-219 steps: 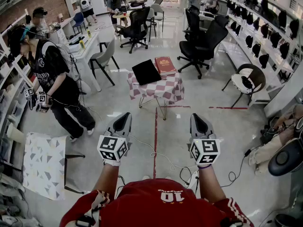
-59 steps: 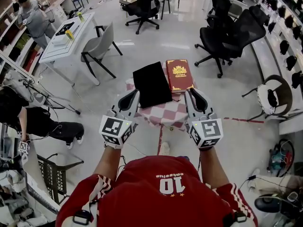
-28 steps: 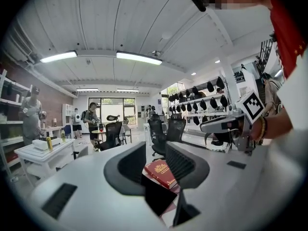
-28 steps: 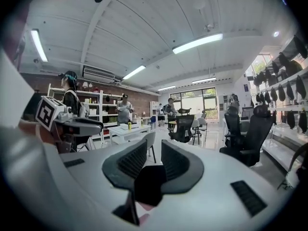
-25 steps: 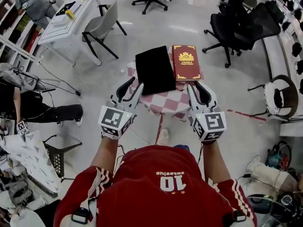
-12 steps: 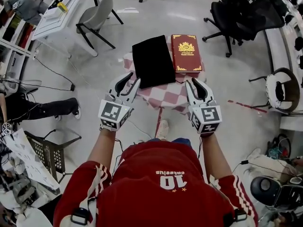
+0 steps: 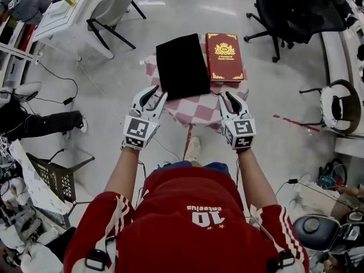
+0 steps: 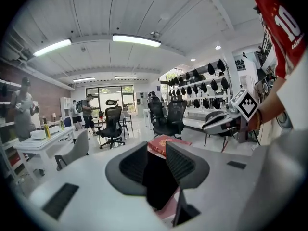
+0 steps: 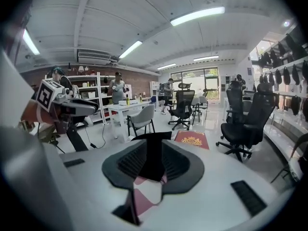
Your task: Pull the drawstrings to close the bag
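The black bag (image 7: 182, 66) lay flat on the left half of a small table, on its checked cloth (image 7: 200, 110), with a long edge just beside a red book (image 7: 224, 56) on the right. Its drawstrings could not be made out in any view, so which end was the mouth was unclear.

Both grippers hovered at the near edge of the table, short of the bag and touching nothing. The left gripper (image 7: 158, 92) had its jaws apart and empty; its own view showed the bag through the gap, ahead of the jaws and not between them. The right gripper (image 7: 226, 98) was likewise released, holding nothing, aimed over the cloth toward the bag's near right corner and the book.

Held one to each side, they seemed set to take a cord apiece; the closing pull had not begun.
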A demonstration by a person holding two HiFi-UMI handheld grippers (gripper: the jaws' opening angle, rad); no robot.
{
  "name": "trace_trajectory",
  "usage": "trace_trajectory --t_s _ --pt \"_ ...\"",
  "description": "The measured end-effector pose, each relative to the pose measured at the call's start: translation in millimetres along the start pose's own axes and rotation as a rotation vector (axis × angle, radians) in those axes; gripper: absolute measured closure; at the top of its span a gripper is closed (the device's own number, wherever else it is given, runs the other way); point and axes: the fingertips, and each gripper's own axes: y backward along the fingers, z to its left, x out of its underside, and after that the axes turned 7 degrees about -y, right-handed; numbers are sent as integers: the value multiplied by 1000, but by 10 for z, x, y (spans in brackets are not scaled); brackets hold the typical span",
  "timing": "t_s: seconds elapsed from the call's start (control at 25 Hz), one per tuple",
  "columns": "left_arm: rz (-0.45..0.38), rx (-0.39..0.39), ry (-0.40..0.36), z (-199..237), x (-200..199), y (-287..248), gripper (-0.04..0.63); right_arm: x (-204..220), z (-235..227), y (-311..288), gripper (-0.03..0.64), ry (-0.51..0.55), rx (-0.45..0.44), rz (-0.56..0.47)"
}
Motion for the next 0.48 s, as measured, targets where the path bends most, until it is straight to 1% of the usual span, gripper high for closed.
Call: trace_trajectory --t_s 0.16,0.48 --pt "38 6 -14 10 299 -133 480 330 -165 -214 529 -14 8 48" --pt "94 8 30 -72 623 -254 479 1105 -473 -597 522 -39 36 228"
